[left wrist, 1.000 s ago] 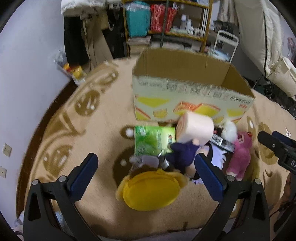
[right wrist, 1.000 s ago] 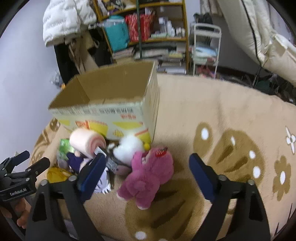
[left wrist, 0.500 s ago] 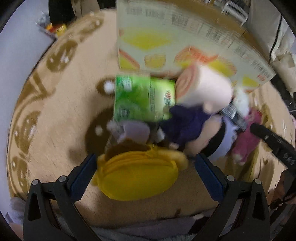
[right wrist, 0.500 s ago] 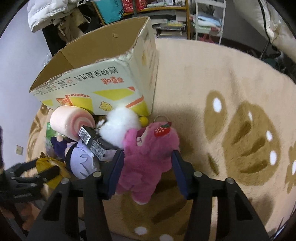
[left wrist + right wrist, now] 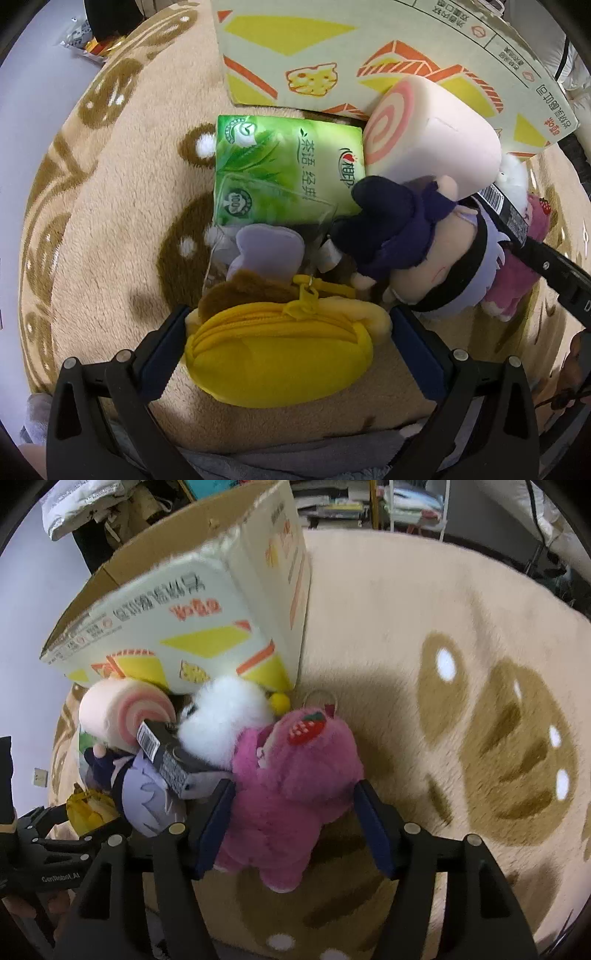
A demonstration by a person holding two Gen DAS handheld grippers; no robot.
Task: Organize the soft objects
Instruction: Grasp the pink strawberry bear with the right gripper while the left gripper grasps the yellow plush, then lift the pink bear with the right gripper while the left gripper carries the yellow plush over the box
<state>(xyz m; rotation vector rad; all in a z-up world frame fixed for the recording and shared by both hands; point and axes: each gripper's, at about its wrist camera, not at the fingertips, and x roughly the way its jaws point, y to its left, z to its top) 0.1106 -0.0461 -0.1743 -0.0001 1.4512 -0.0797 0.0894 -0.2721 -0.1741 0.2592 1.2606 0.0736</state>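
In the left wrist view, the cardboard box point(image 5: 369, 55) fills the upper frame, standing on the rug point(image 5: 110, 221). Just below it lie the tissue pack point(image 5: 280, 173) at centre and the roll-cake cushion point(image 5: 432, 136) to its right, leaning on the box. The doll point(image 5: 417, 251) lies below the cushion, the zip pouch point(image 5: 284, 354) at lower centre. In the right wrist view, the plush bear point(image 5: 295, 794) lies at centre, the fluffy toy point(image 5: 225, 716) above it against the box.

Patterned beige rug point(image 5: 424, 635), cluttered shelves point(image 5: 343, 502) behind
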